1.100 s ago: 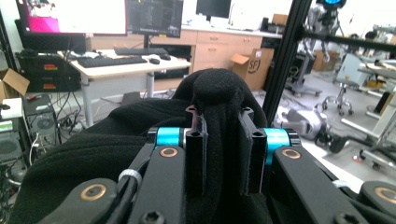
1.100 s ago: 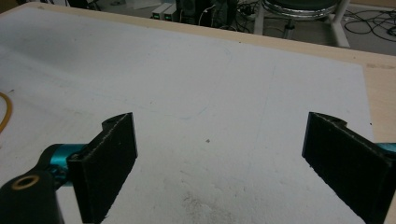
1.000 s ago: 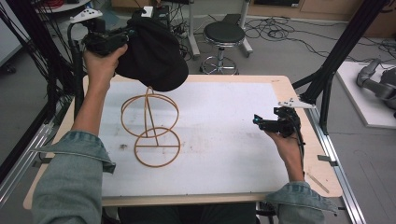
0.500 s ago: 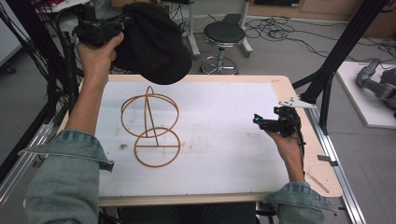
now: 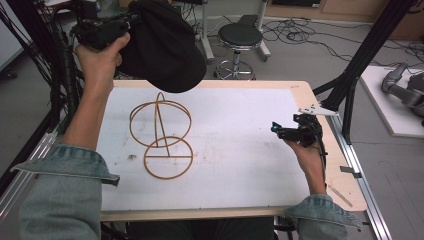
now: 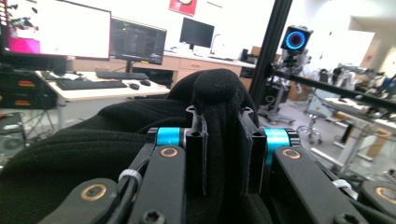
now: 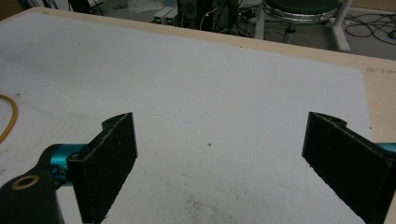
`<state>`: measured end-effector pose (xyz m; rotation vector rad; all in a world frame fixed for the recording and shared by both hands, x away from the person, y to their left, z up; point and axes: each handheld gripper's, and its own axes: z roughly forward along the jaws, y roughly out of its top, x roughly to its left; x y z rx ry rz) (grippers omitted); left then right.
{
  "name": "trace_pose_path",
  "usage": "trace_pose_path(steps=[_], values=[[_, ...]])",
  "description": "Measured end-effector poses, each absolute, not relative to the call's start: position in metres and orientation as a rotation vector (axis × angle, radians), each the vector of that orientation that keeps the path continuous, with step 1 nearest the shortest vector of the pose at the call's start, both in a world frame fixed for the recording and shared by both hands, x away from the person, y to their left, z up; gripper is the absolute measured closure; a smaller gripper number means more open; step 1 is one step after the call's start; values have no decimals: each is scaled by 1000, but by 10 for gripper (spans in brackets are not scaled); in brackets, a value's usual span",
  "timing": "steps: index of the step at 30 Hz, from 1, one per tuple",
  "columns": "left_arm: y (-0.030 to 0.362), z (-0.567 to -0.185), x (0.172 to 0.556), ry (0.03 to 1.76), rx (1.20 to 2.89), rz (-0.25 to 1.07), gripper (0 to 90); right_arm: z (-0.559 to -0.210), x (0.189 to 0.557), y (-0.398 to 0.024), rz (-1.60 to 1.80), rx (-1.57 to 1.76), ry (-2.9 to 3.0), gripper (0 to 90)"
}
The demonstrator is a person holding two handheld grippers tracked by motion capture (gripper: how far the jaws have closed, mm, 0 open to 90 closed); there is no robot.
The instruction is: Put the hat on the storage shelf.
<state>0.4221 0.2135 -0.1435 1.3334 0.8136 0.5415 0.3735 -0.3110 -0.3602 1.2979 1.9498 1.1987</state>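
We held the black cap (image 5: 162,45) aloft at eleven o'clock, a fold of its cloth pinched in our left gripper (image 6: 223,154) — well above the wire hat stand (image 5: 161,135), probably its perch. Our right gripper (image 7: 219,172) rested at three o'clock, jaws wide, empty. No legible writing.

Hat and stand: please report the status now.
Left gripper shut on hat, held high above stand. Right gripper open, low over table. Nothing in the way.
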Motion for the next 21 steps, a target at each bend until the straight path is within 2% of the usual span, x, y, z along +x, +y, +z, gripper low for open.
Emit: trace_pose_path(steps=[21], values=[[204,-138,389,767,1367,432,764,-359,373,-312,1204,1305,1943,98]])
